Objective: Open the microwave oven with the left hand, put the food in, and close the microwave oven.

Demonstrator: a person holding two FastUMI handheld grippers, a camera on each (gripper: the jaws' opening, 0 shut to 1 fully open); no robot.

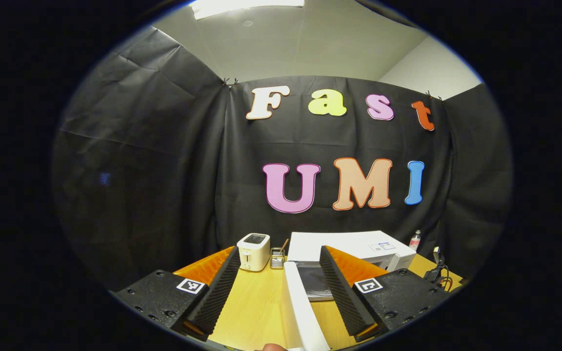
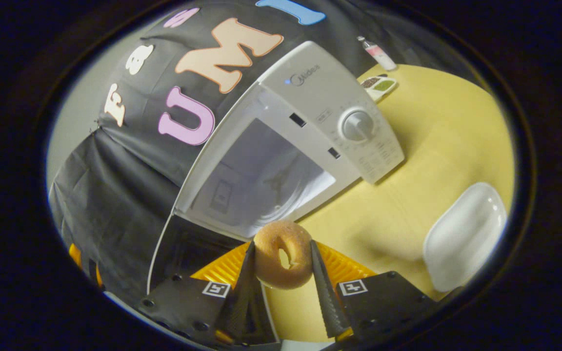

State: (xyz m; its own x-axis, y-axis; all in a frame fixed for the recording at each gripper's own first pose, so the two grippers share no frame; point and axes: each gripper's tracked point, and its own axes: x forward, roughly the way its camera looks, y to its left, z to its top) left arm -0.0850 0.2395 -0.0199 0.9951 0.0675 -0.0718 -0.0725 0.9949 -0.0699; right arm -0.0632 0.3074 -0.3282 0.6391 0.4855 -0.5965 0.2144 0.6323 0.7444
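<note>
Doughnut [image 2: 282, 262] in right tool [image 2: 281, 265] (microwave [image 2: 310, 112] door [image 1: 303, 307] open)

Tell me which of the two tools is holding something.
The right tool: its fingers press both sides of a tan ring-shaped donut before the open white microwave oven. The left tool is open, astride the white door edge.

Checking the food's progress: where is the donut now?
In the right gripper view, the donut is clamped in the right tool, just before the open microwave.
</note>
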